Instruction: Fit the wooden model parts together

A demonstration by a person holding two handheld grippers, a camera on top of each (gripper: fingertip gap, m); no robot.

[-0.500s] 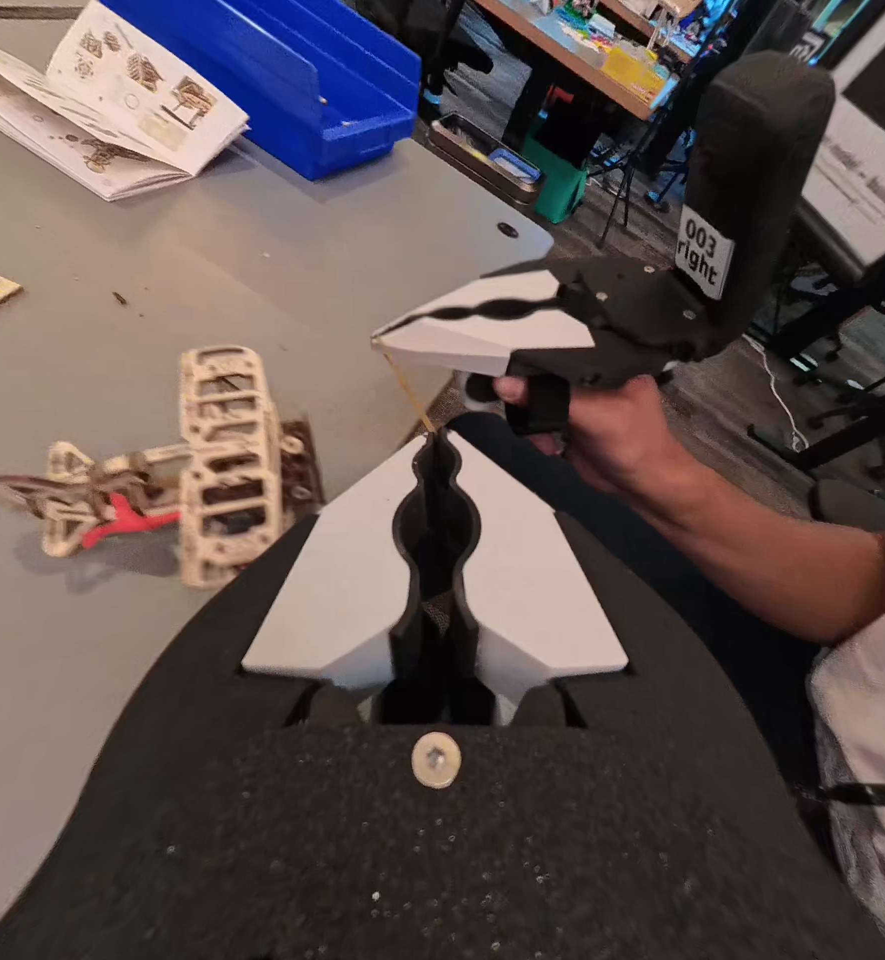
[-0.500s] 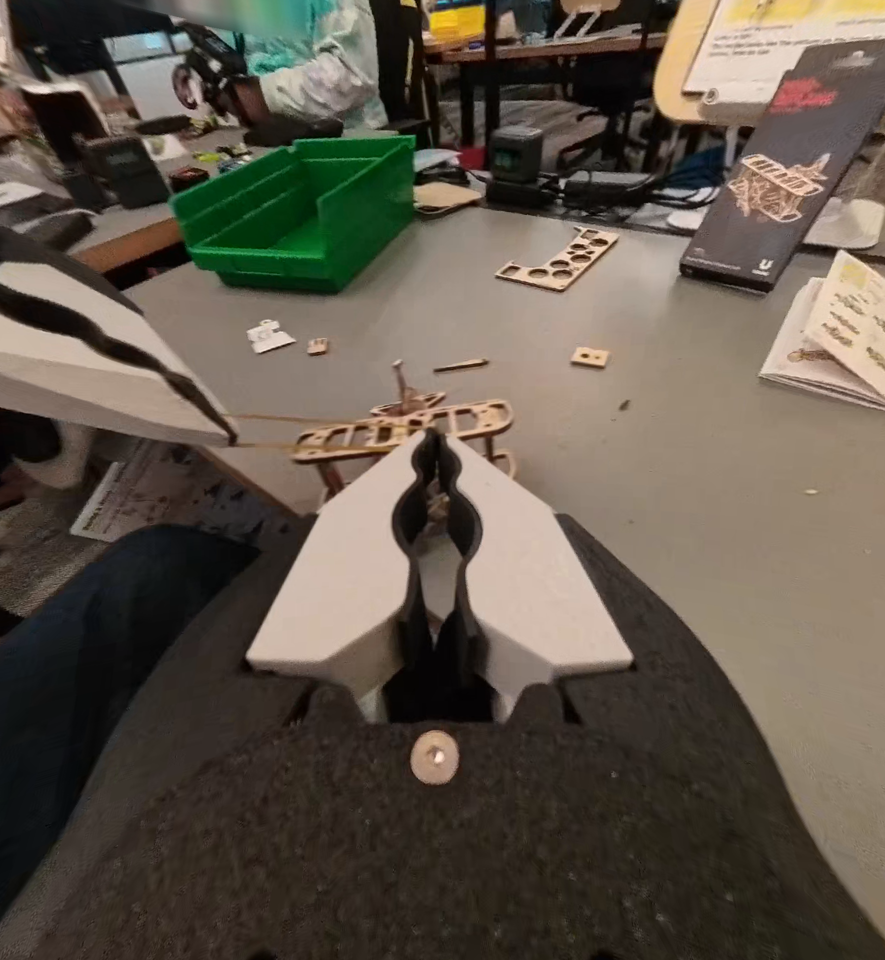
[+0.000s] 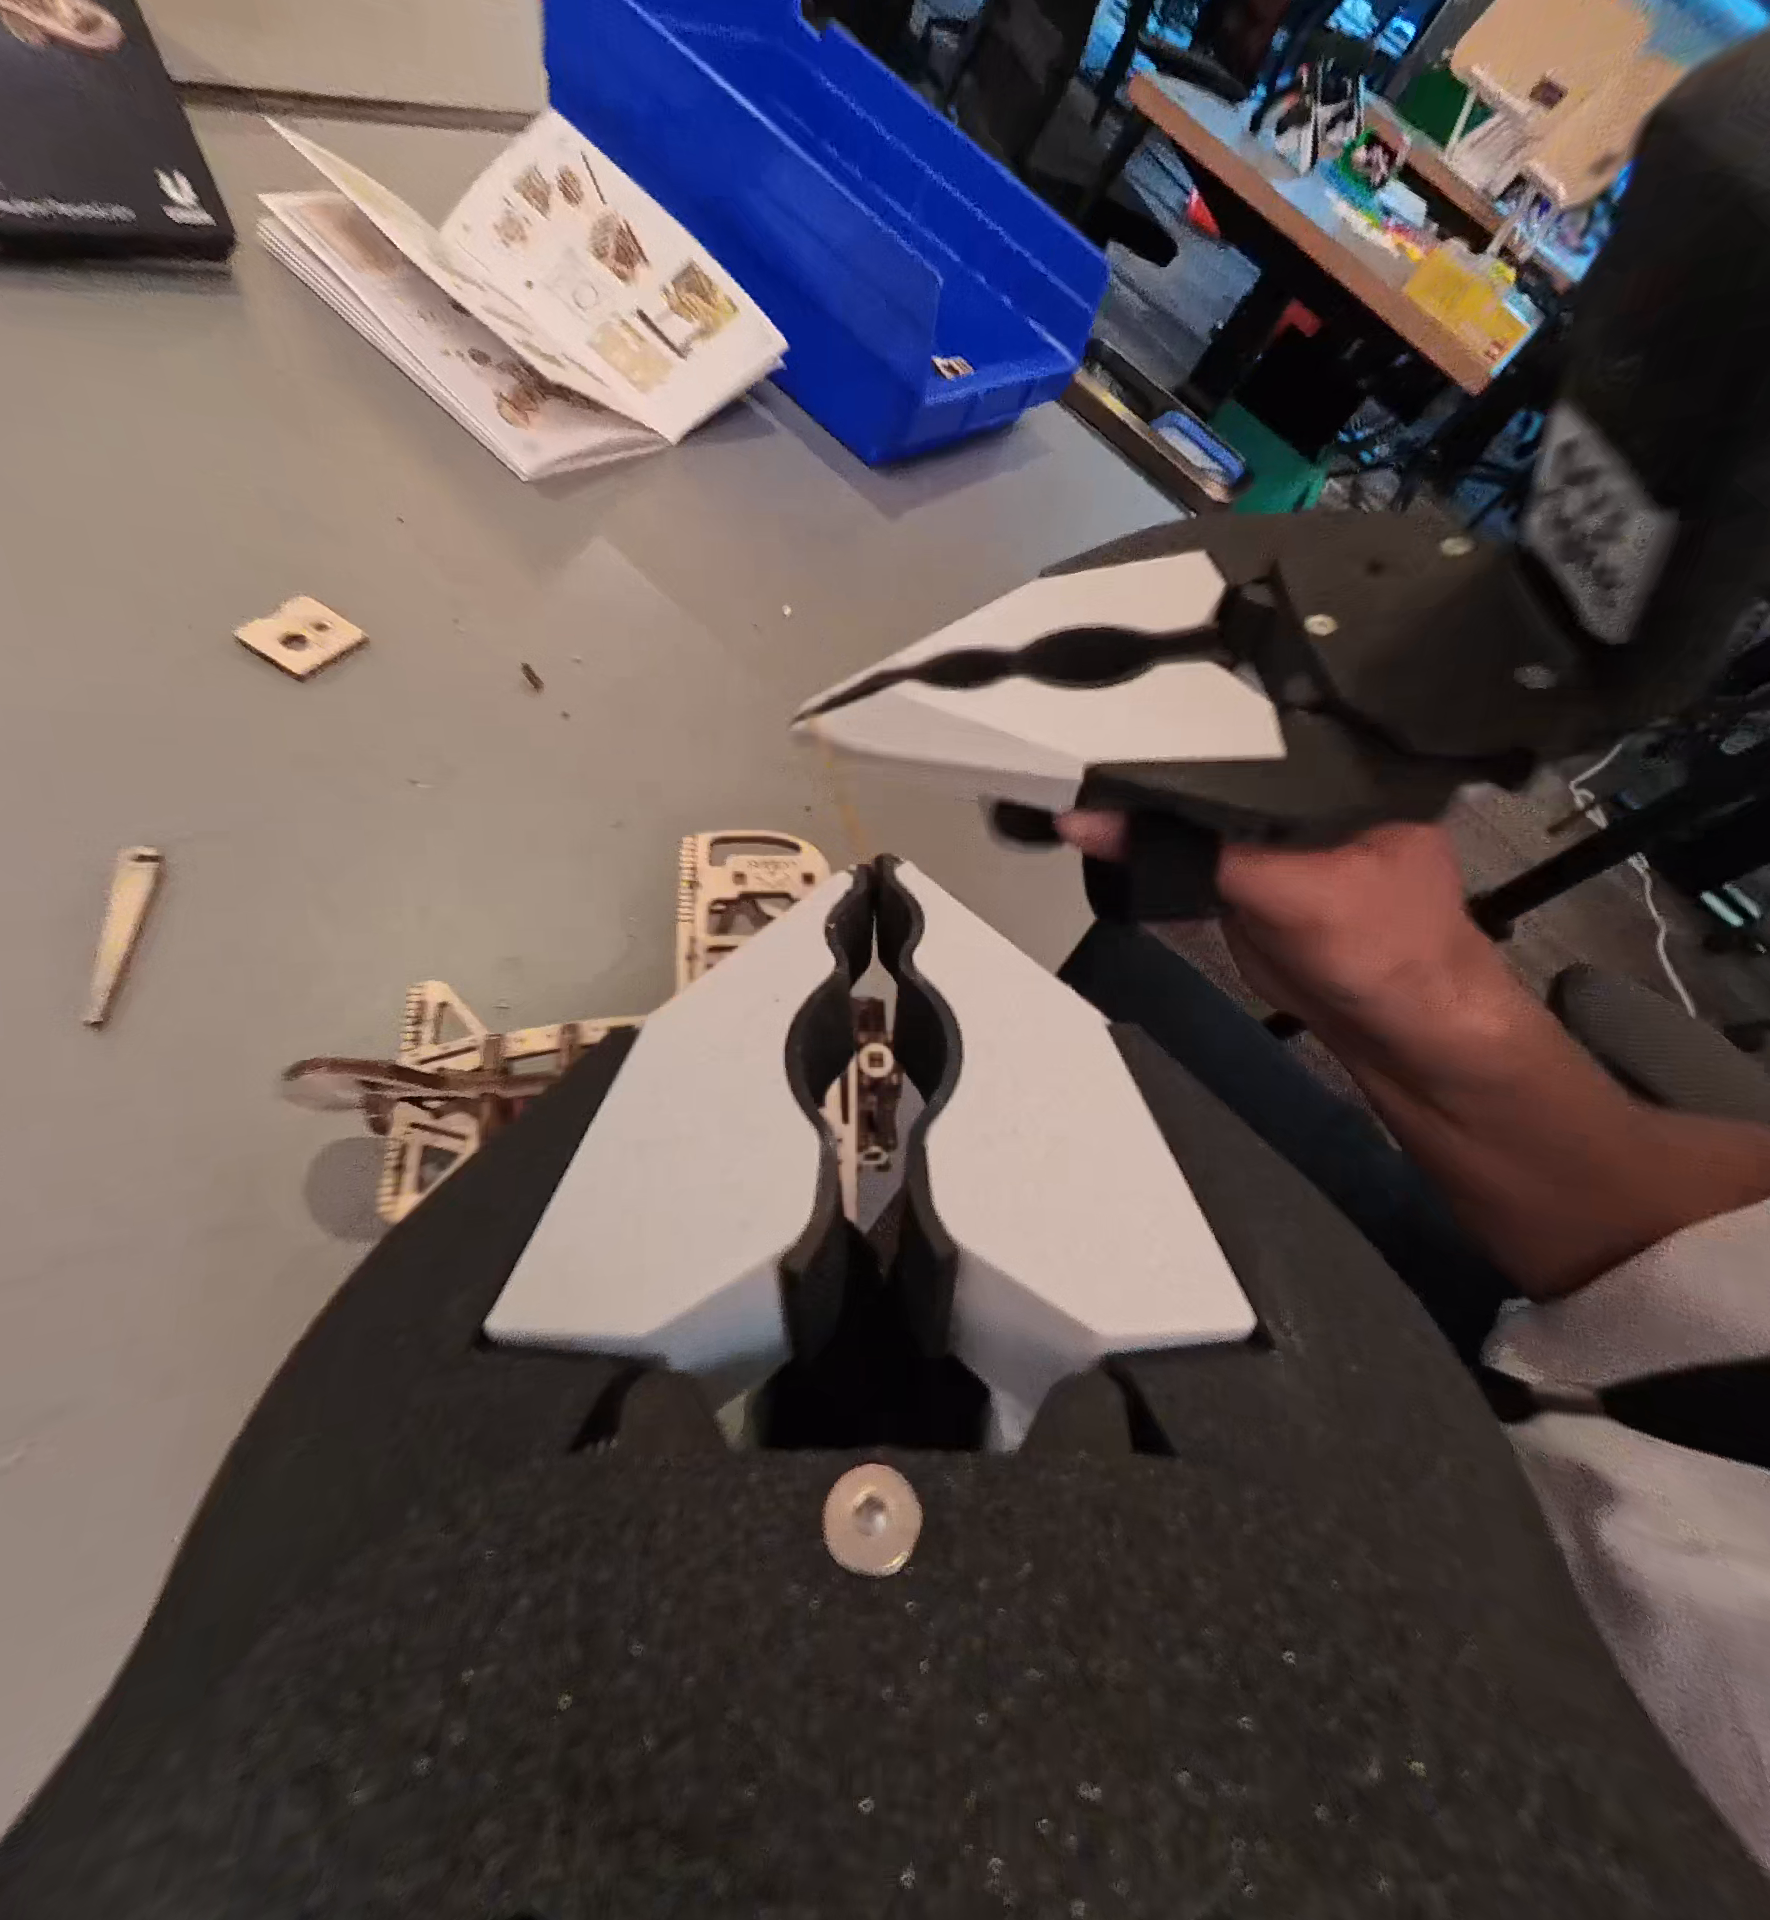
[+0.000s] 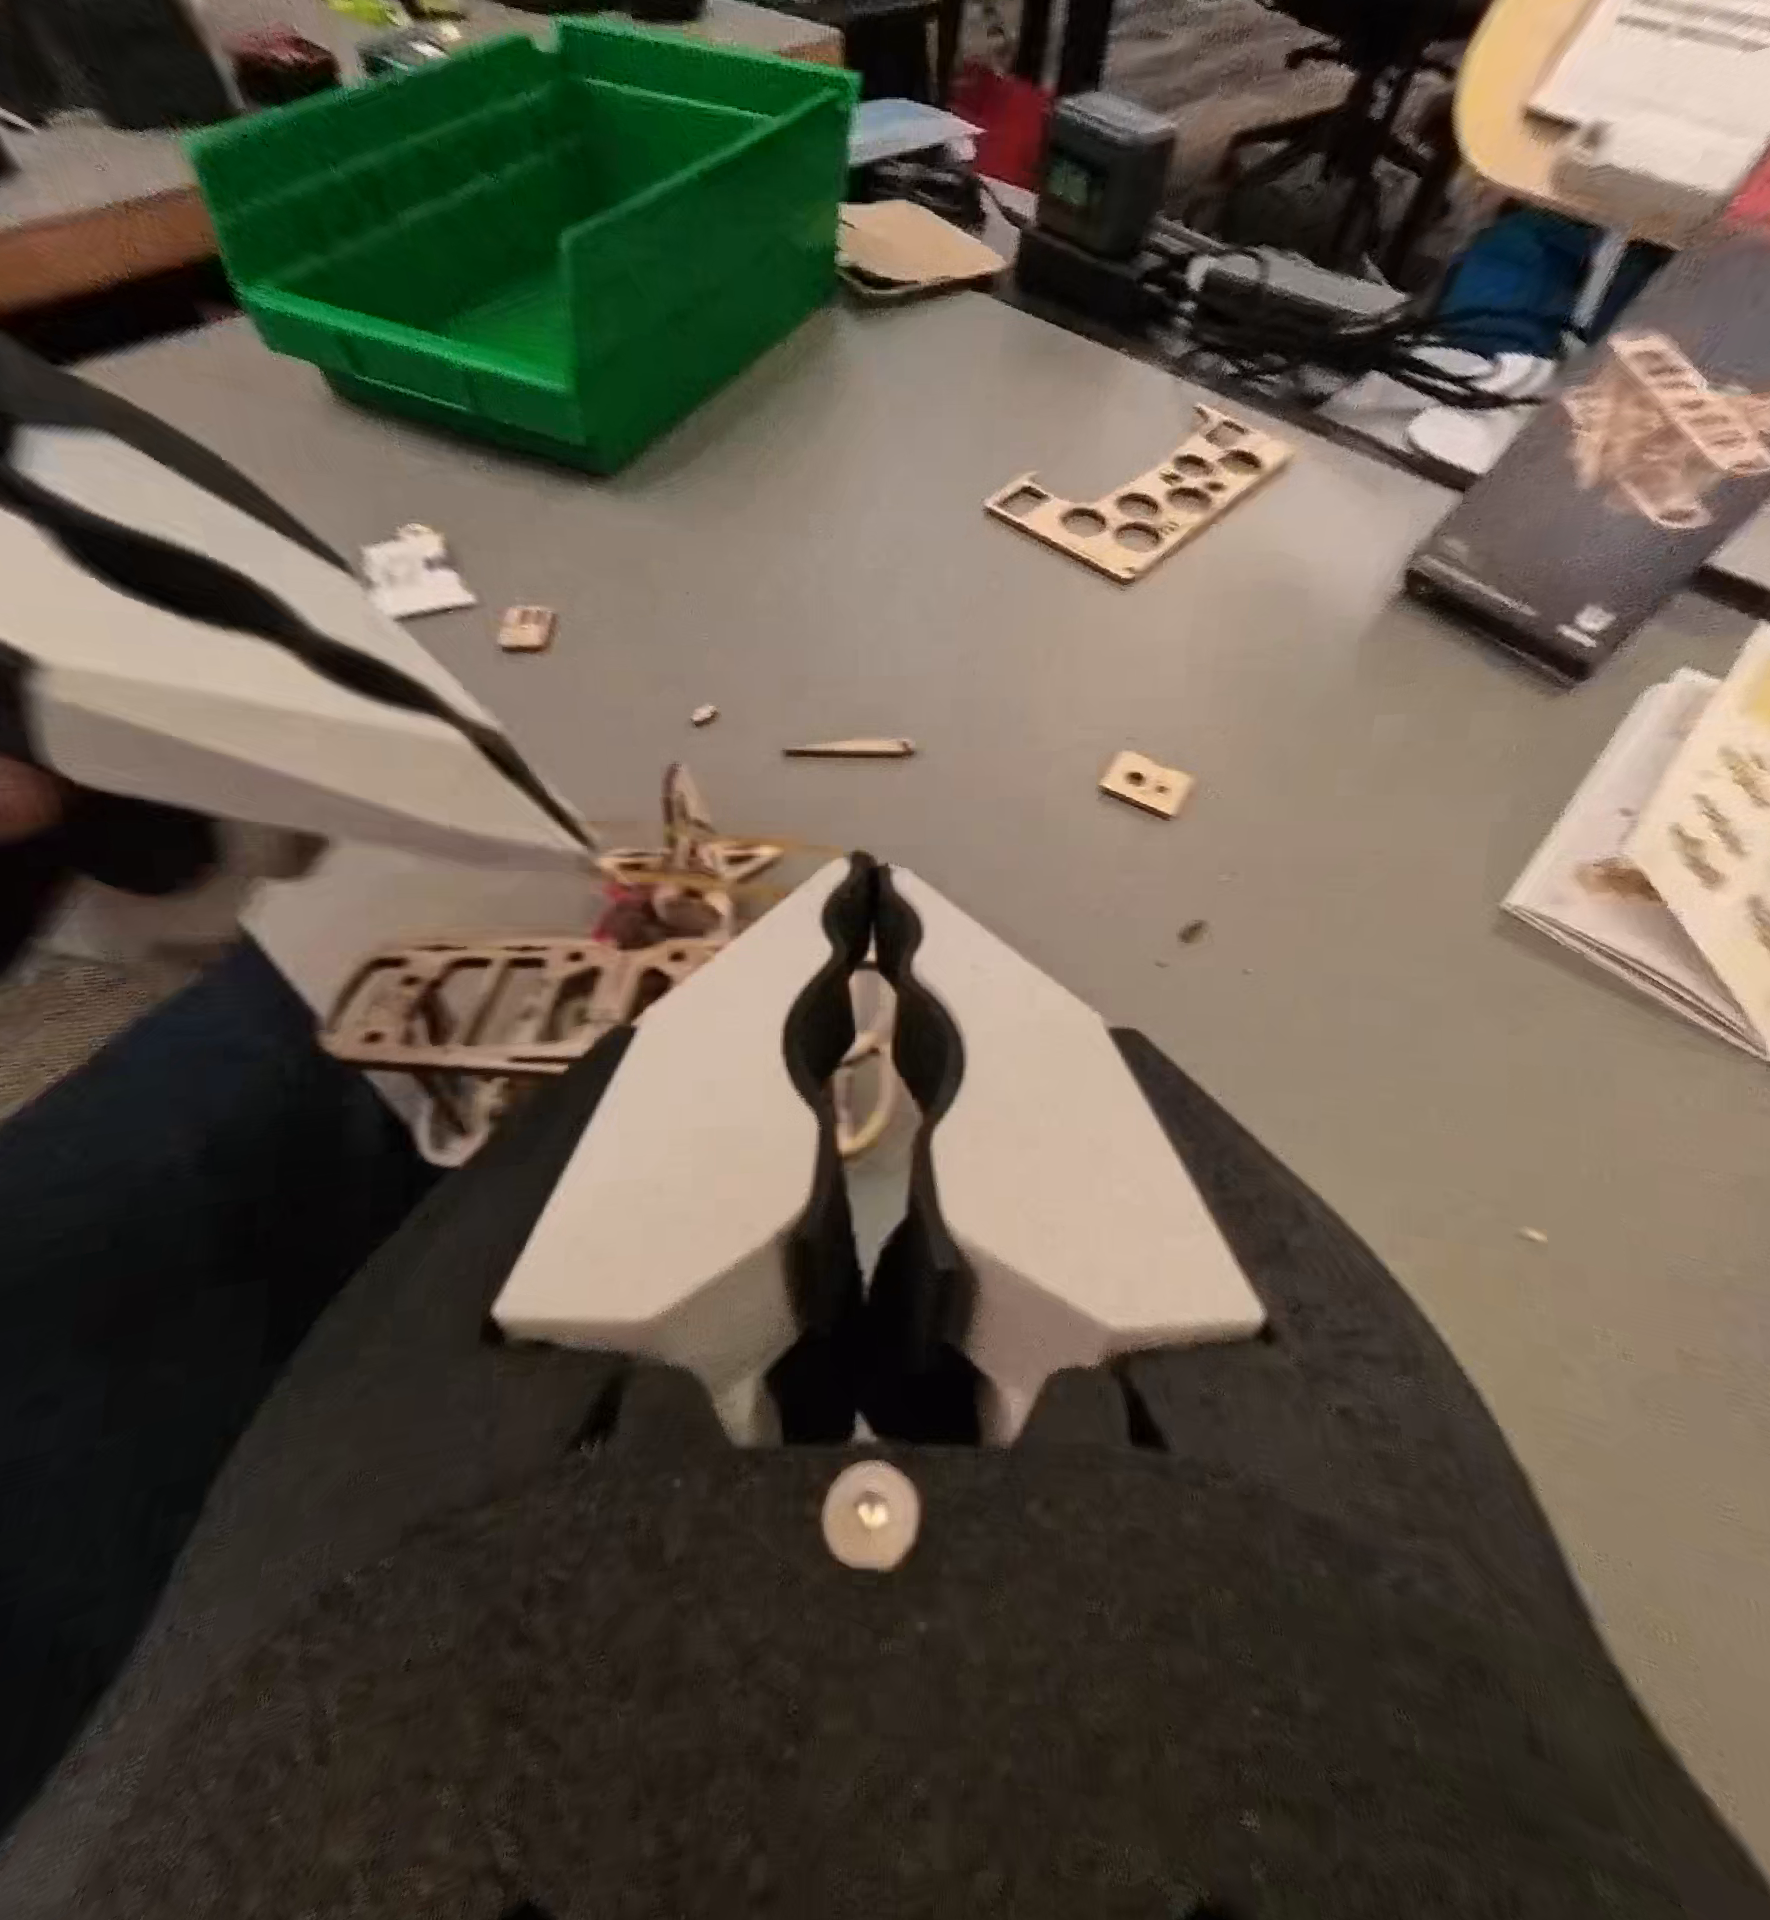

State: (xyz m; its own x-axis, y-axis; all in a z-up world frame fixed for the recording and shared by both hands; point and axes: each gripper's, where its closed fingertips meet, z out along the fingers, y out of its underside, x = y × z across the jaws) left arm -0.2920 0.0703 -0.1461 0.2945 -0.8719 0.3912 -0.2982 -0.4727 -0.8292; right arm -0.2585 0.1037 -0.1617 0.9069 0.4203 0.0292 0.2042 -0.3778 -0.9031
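Plywood model aeroplane (image 3: 507, 1070), part-built, laser-cut lattice wings and tail, lying on the grey worktop (image 3: 237, 790) near its front edge, at about 9 o'clock of the left gripper (image 3: 876, 868) and partly hidden under both grippers.

Handling, by judgement: very light, stiff across the sheet but brittle at the thin struts and tabs; dry wood, not slippery. Best held at the solid wing frame or fuselage block, never by a single strut.

Elastic band (image 4: 756, 854), thin, tan, stretched taut between the two gripper tips above the model. Soft and springy; likely to snap away if either grip slackens.

Left gripper: jaws pressed together at the tips, pinching one end of the band.
Right gripper (image 4: 865, 868): jaws likewise closed to the tips on the other end.

Loose parts on worktop: tapered wooden pin (image 4: 848, 747) at 12 o'clock of the right gripper; small square plate with two holes (image 4: 1146, 782) at 1 o'clock; punched-out offcut sheet (image 4: 1135, 499) farther off.

Containers:
- Green bin (image 4: 507, 260), 11 o'clock, open-fronted; nothing visible inside.
- Blue bin (image 3: 839, 260), 12 o'clock in the left wrist view; one small wooden scrap near its front lip.

Also: open instruction booklet (image 3: 538, 301); dark kit box (image 4: 1608, 488).
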